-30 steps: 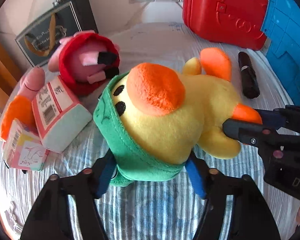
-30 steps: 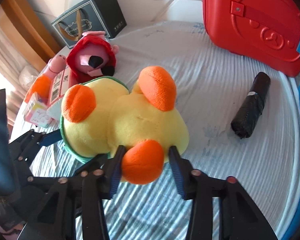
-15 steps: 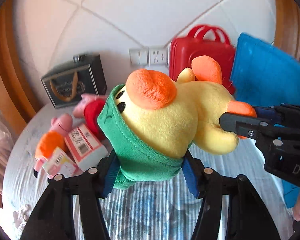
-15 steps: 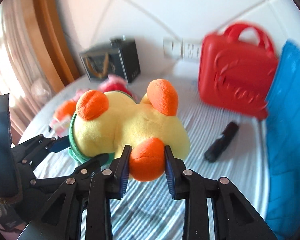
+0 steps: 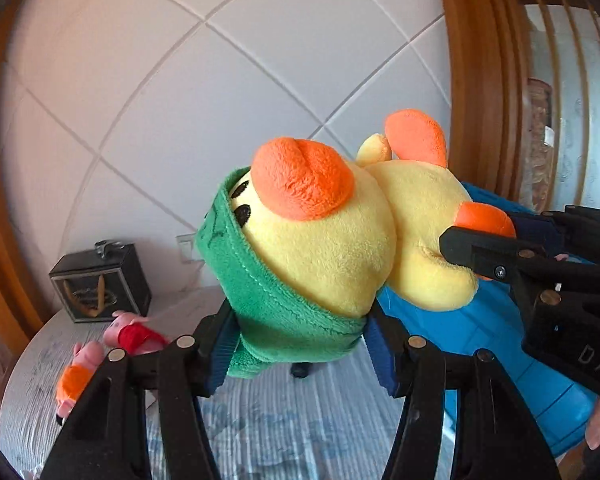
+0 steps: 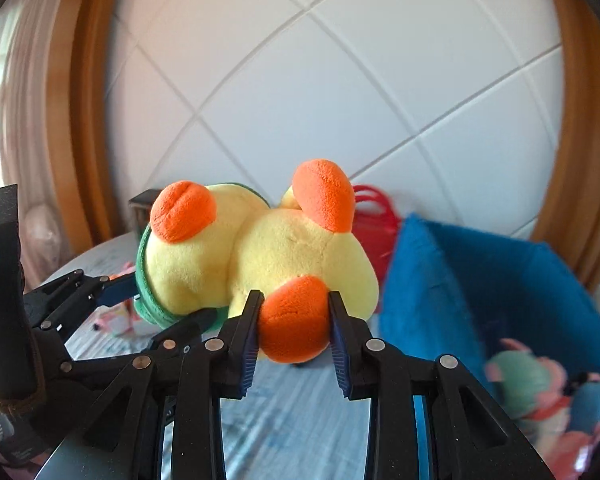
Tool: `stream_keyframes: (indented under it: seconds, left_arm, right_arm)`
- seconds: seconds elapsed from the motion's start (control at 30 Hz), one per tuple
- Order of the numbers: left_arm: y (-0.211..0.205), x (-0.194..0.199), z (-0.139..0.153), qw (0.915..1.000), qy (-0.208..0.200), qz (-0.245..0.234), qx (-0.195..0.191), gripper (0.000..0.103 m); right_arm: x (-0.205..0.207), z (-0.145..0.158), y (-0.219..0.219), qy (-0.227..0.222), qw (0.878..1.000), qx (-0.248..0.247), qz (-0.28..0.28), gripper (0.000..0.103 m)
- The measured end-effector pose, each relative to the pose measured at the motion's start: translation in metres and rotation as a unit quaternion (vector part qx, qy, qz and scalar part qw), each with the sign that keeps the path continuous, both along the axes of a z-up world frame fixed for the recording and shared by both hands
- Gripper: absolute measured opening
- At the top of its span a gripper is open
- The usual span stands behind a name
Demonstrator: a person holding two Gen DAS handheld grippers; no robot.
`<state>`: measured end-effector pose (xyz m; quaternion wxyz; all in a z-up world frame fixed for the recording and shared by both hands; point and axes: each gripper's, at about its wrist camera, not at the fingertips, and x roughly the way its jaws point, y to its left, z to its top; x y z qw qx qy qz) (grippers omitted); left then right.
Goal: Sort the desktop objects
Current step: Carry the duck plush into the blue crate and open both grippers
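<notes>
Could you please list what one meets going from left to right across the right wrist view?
left gripper → duck plush held up by both grippers, right gripper on its orange foot → red case → blue bin holding other plush toys.

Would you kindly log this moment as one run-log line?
left gripper: shut on duck plush hood | right gripper: shut on its orange foot | plush: held above table | blue bin: alongside

Blue bin [image 6: 480, 280] just right; wall [image 6: 340, 80] behind, air between.
</notes>
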<state>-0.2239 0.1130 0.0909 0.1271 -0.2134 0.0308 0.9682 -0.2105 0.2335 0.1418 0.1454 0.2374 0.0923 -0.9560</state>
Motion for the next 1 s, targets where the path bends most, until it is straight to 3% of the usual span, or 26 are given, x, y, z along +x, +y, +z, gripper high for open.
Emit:
stream_keyframes:
  seconds: [0.27,0.5,0.73,0.8,0.9,0.97,1.0]
  left_arm:
    - [0.128,-0.015,0.03,0.9965,0.015,-0.083,-0.002,0.057]
    - [0.219,-0.038,0.021,0.9922,-0.009,-0.122,-0.024,0.057]
    - [0.268,-0.051,0.004,0.9872,-0.046,-0.137,-0.067,0.062]
    - [0.274,-0.051,0.003,0.9889,-0.037,-0.12,-0.079,0.061]
    - [0.272,-0.054,0.001,0.9887,-0.049,-0.114,-0.084,0.061]
    - [0.266,-0.053,0.001,0.9895,-0.05,-0.109,-0.081,0.061]
    - [0.26,-0.051,0.001,0.9902,-0.049,-0.105,-0.078,0.062]
  right_arm:
    - [0.001,0.04,0.119,0.021,0.995,0.017,-0.094,0.031]
    - [-0.024,0.035,0.203,-0.002,0.99,0.009,-0.138,0.031]
    - [-0.038,0.011,0.258,-0.04,0.984,-0.012,-0.174,0.031]
    - [-0.04,0.004,0.268,-0.05,0.982,-0.018,-0.181,0.032]
    - [-0.04,-0.001,0.278,-0.058,0.98,-0.021,-0.191,0.042]
    - [-0.037,-0.003,0.281,-0.06,0.978,-0.028,-0.195,0.055]
    - [-0.035,-0.002,0.281,-0.058,0.978,-0.03,-0.197,0.067]
